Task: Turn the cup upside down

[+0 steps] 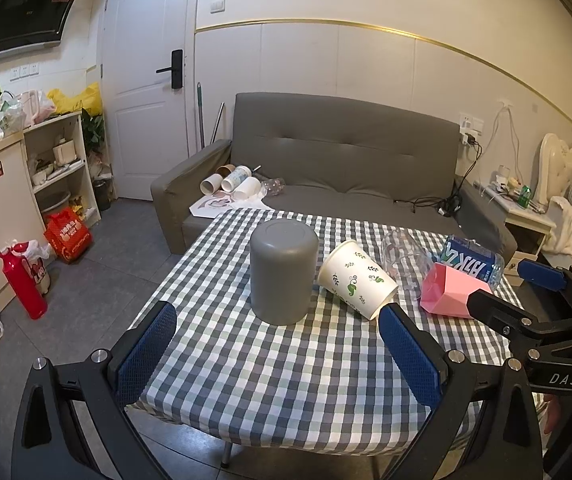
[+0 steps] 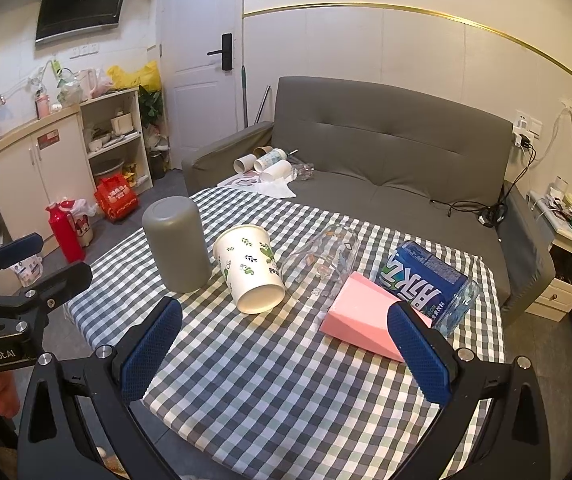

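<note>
A grey cup (image 1: 284, 270) stands upside down on the checked table (image 1: 270, 380); it also shows in the right wrist view (image 2: 176, 244). A white paper cup with green leaves (image 1: 356, 278) lies on its side beside it, base toward me in the right wrist view (image 2: 252, 268). A clear glass (image 2: 322, 258), a pink cup (image 2: 366, 324) and a blue-labelled bottle (image 2: 426, 280) also lie on their sides. My left gripper (image 1: 278, 352) is open and empty, short of the grey cup. My right gripper (image 2: 286, 348) is open and empty, short of the pink cup.
A grey sofa (image 1: 346, 160) with several paper cups (image 1: 232, 184) stands behind the table. A cabinet and shelves (image 1: 26, 184) are at the left, with a red flask (image 1: 22, 280) on the floor. A nightstand (image 2: 570, 256) is at the right.
</note>
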Demonstrator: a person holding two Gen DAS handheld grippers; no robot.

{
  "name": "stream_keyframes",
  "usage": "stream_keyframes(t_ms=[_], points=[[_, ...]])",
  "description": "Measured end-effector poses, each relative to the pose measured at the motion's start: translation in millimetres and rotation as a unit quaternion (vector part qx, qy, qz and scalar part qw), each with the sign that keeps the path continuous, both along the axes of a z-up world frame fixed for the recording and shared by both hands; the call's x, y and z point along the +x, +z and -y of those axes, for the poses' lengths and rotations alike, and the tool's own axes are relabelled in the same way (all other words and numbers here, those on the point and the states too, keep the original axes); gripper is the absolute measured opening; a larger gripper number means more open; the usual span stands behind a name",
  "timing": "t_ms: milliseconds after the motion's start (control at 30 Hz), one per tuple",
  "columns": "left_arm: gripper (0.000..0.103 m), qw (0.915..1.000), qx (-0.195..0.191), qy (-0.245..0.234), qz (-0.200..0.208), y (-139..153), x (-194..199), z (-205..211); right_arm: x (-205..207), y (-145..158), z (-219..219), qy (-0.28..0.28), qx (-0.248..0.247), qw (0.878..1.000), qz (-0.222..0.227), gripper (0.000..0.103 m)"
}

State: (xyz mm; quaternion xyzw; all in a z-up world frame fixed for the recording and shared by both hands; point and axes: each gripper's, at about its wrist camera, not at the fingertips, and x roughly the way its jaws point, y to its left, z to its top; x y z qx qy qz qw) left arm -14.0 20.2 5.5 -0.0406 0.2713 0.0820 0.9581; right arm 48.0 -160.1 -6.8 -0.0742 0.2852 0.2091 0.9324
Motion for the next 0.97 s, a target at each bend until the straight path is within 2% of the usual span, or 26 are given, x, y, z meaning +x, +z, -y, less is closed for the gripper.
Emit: stream_keyframes(t_ms=[967], points=[[0.103, 1.0000, 0.007, 0.000, -0.004, -3.3, -2.0, -1.2, -3.2, 1.1, 1.2, 0.000, 0.005, 1.000, -0.003, 0.103]])
